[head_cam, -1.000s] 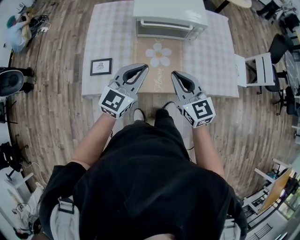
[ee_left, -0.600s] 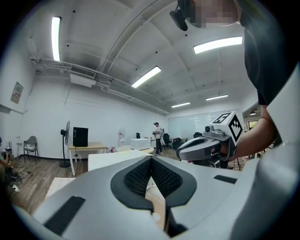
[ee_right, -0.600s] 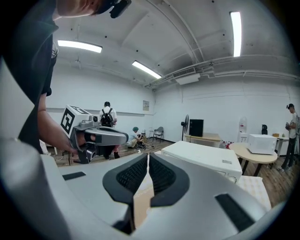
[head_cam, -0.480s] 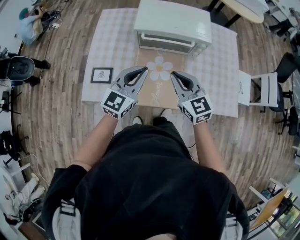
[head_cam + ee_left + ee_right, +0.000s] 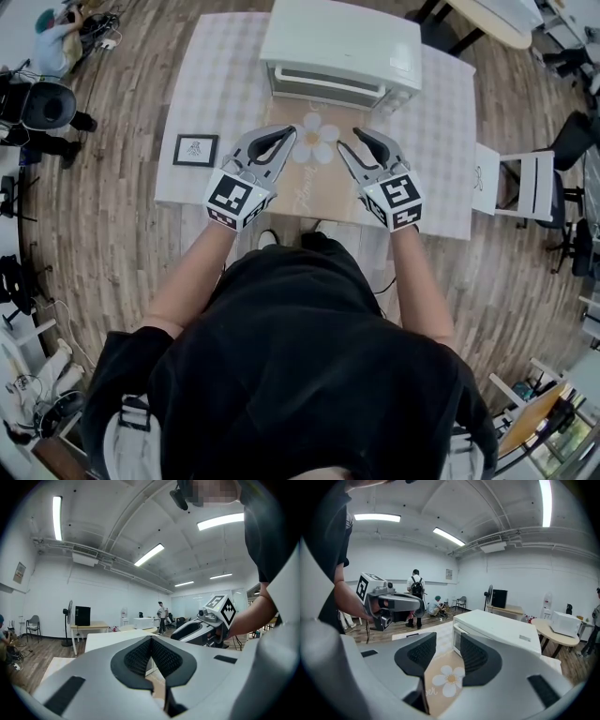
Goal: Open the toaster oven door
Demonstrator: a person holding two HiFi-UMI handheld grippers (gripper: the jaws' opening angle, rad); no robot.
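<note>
Toaster oven door (image 5: pixel 323 86) shut, nearer than before.

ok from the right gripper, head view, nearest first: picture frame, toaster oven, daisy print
1. daisy print, just left of the right gripper (empty jaws opening)
2. toaster oven, further ahead
3. picture frame, far left

Table (image 5: pixel 433 141) covered by a pale checked cloth (image 5: pixel 225 84). A tan runner (image 5: pixel 319 183) with a daisy print lies along its middle, reaching the near edge. White toaster oven (image 5: pixel 342 47) stands centred at the far edge. Small framed picture (image 5: pixel 195 150) lies near the left edge.
</note>
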